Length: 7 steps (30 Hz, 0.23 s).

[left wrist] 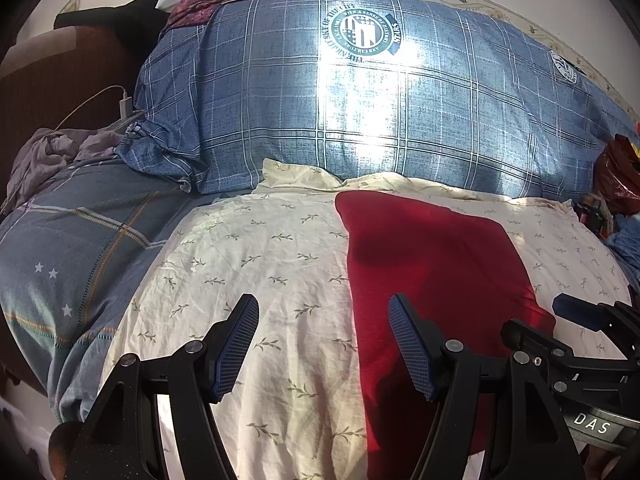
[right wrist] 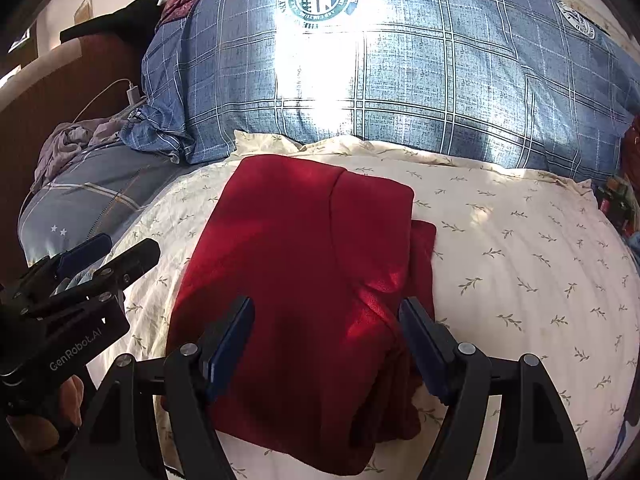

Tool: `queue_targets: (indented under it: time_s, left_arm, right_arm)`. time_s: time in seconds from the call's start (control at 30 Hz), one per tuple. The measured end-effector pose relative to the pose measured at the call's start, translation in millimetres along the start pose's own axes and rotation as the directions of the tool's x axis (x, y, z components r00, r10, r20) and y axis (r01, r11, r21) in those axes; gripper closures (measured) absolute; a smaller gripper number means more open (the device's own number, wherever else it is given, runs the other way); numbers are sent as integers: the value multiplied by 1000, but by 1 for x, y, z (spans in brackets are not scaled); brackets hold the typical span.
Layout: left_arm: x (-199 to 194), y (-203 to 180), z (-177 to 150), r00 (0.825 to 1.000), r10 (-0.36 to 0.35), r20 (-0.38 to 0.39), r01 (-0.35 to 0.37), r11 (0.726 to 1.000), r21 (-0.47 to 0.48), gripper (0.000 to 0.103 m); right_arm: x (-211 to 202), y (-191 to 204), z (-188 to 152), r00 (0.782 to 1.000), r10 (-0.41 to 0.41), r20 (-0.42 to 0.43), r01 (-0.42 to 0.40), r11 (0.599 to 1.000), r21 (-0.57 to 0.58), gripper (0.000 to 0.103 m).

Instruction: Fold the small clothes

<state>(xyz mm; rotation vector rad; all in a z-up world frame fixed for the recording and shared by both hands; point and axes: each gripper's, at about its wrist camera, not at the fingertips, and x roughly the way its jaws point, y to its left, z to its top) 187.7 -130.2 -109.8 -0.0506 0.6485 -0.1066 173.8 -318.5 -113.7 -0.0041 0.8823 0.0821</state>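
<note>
A red garment (right wrist: pixel 304 264) lies folded in layers on a cream sheet with a leaf print (right wrist: pixel 520 264). It also shows in the left wrist view (left wrist: pixel 432 264) at the right. My right gripper (right wrist: pixel 326 344) is open and empty, held just above the garment's near part. My left gripper (left wrist: pixel 324 344) is open and empty, over the sheet at the garment's left edge. The left gripper also shows in the right wrist view (right wrist: pixel 116 252) at the left. The right gripper's fingertips (left wrist: pixel 576 312) show at the right edge of the left wrist view.
A large blue plaid pillow (left wrist: pixel 360 112) lies behind the cream sheet. A grey-blue plaid quilt (left wrist: pixel 72 256) and crumpled grey cloth (left wrist: pixel 48 156) lie to the left. A white charger with cable (left wrist: pixel 125 105) sits by the brown headboard (left wrist: pixel 60 80). Red and blue items (left wrist: pixel 616 184) lie at the right.
</note>
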Motion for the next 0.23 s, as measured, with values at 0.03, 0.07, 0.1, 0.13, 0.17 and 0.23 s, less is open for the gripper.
queue_targets:
  time_s: [0.03,0.07,0.1,0.13,0.17,0.23]
  left_arm:
    - [0,0,-1,1000,0,1,0,1000,-2,36]
    - [1,0,-1,1000,-2,2,2,1000,-5,36]
    - [3,1,-1,1000,-3,0,3,1000,-7,36]
    - [4,2,-1,1000,-4,-4,4,1000,-12,36]
    - [6,4,-1,1000,-6,-8,6,1000,-17,36]
    - [10,8,0,1000,-14,-17,14,1000,-25,36]
  right_arm:
    - [1,0,0,1000,-1,-2,1,1000,0,27]
    - [2,0,0,1000,-1,-3,1,1000,0,27]
    - [3,-1,1,1000,0,-4,0,1000,1,27]
    - [3,-1,1,1000,1,-5,-1,1000,2,27]
    - [3,-1,1,1000,2,-4,-2,1000,3,27]
    - [2,-4,2,1000,5,8,-5,1000,8,27]
